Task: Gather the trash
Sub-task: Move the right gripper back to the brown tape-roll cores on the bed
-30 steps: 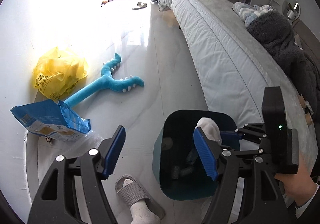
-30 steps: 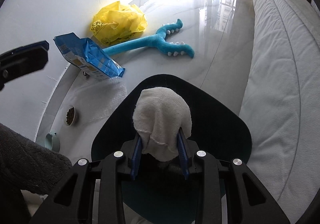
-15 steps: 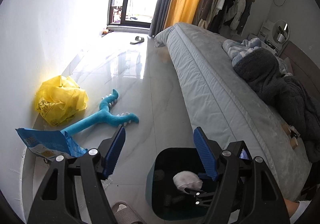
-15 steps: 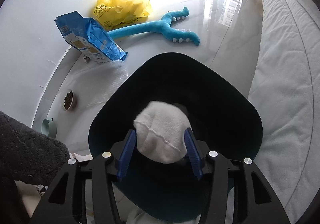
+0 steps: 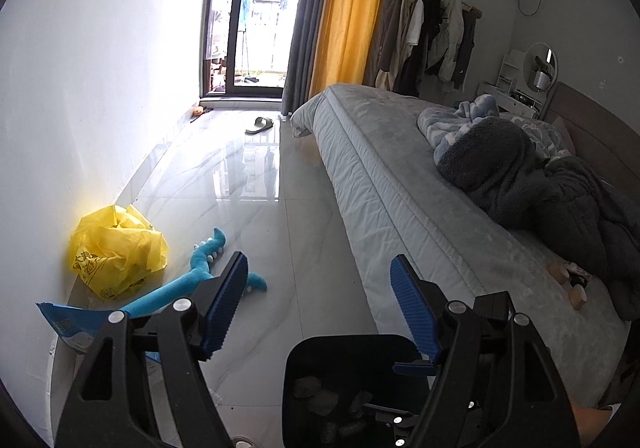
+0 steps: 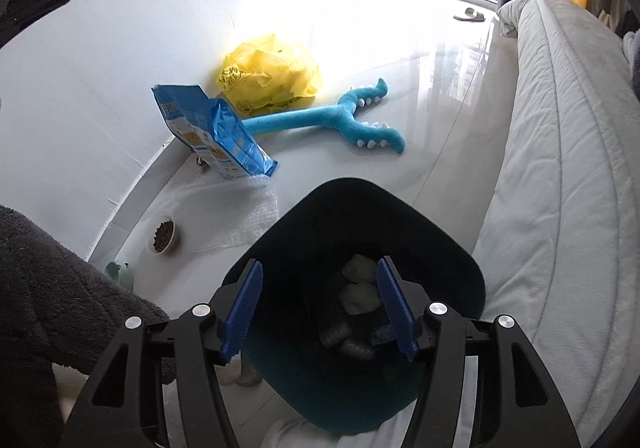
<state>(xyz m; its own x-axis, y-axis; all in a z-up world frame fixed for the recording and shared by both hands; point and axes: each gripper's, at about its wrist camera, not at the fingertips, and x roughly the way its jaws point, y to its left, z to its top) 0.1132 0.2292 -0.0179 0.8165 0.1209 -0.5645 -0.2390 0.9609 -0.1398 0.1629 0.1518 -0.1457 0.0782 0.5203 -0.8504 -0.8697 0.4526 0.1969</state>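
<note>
Right hand-held gripper (image 6: 320, 306) right over the dark bin (image 6: 452, 248), pointing down into it, blue pads opening wider with nothing between them. Pale wads (image 6: 360, 288) lying loose at the bottom of the bin, well below the pads, not touched. Left hand-held gripper (image 5: 320, 306) also opening and empty, aimed out across the shiny floor (image 5: 256, 207), with the same bin low in its view, just under its right pad. Next bits that look like trash, out past the bin by the white wall: a blue bag (image 6: 216, 135) leaning on the wall, a crumpled yellow bag (image 6: 272, 75) behind it, and a clear bubbly sheet (image 6: 248, 224) flat on the floor between the blue bag and the bin. All of these up and to the left of the right hand-held gripper. Left hand-held gripper looks nearer, with the blue bag just beside its left pad. Blue bag's long side slanting down from the wall toward the bin. Long blue plush toy (image 6: 328, 119) lying flat between the bags and the bed (image 6: 560, 167), likely a toy and not trash. Small bowl of pet food (image 6: 163, 235) near the wall too, best left alone.
</note>
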